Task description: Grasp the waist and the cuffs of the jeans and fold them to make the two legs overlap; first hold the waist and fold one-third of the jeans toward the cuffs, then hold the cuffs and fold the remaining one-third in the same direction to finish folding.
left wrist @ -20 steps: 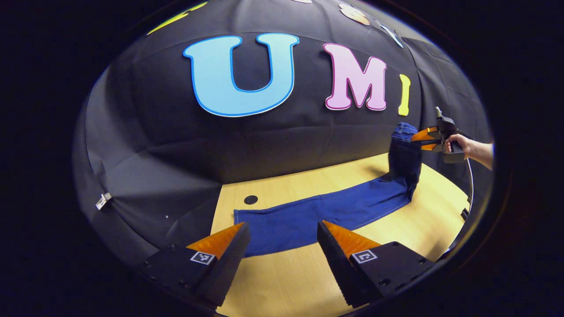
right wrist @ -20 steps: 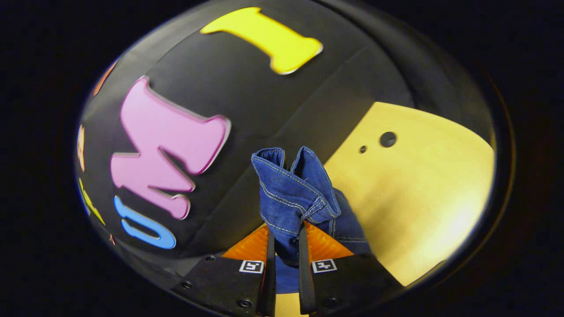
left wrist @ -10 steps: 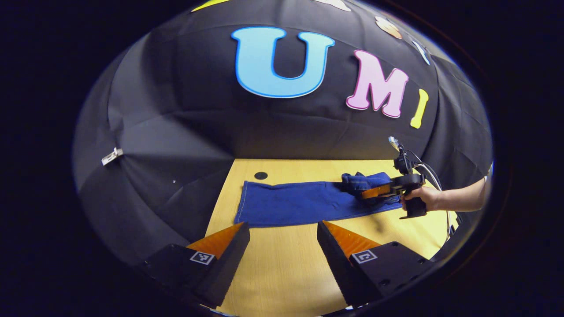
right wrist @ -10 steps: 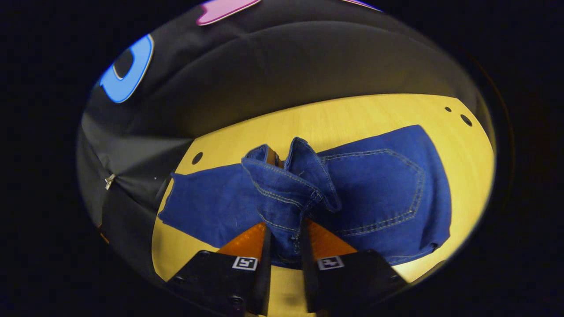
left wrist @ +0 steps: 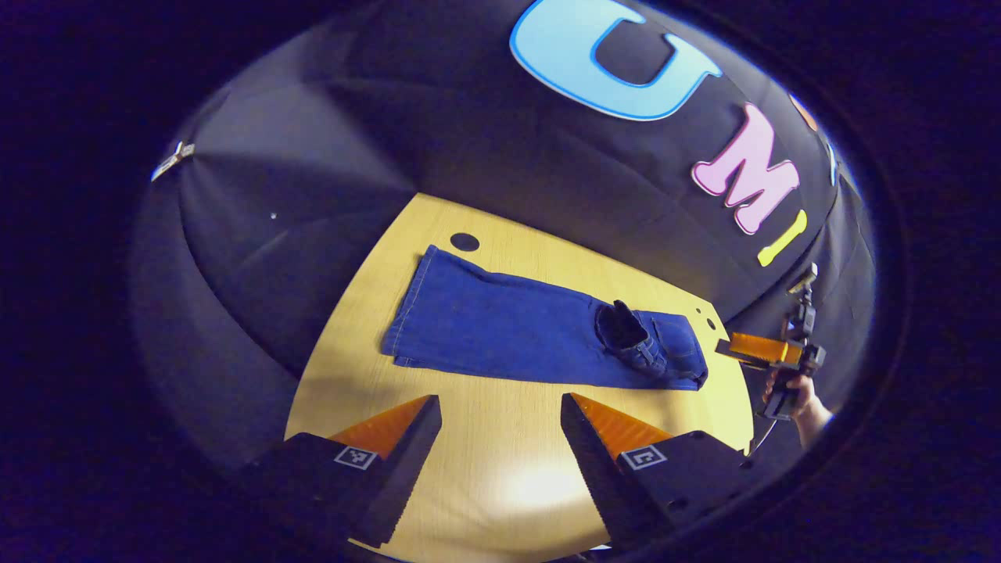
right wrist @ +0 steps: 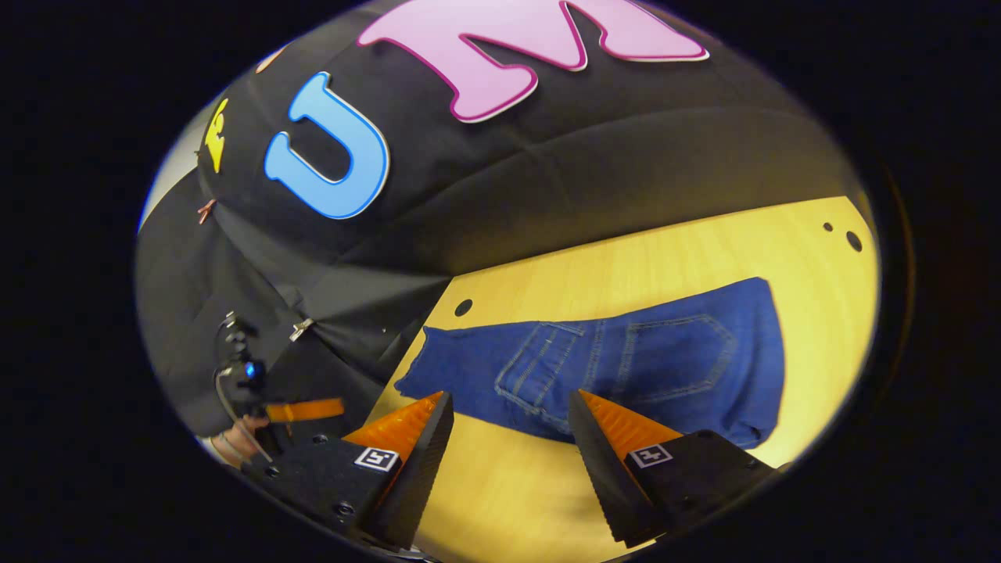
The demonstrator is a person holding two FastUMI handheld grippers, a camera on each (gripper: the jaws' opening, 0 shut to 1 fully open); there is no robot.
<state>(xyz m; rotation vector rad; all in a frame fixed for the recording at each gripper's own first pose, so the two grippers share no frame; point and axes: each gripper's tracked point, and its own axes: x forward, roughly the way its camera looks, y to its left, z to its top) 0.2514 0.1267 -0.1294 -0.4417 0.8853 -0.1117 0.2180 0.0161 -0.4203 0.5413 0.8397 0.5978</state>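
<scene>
Left gripper view: a pale wooden desk [left wrist: 485, 485] with a smooth, bare grain stands against the booth's black cloth wall [left wrist: 313, 195]. A small round hole [left wrist: 464, 242] sits near the desk's far edge. Blue jeans [left wrist: 508, 332] lie flat across the desk, cuffs toward the hole, the waist end folded back over the legs in a rumpled lump. The left tongs [left wrist: 500, 422] hover above the desk's near side, spread wide, holding nothing. Beyond the desk's right end, a hand [left wrist: 790, 387] holds the right tongs [left wrist: 739, 352], clear of the jeans.

Right gripper view: the right tongs [right wrist: 508, 418] gape wide and empty just above the jeans [right wrist: 626, 360], whose back pockets face up. The desk [right wrist: 547, 500] shows bright glare near its front. Two small holes [right wrist: 848, 237] mark its far right corner. At lower left, a hand [right wrist: 238, 438] holds the left tongs [right wrist: 313, 409] before the wall [right wrist: 547, 180].
</scene>
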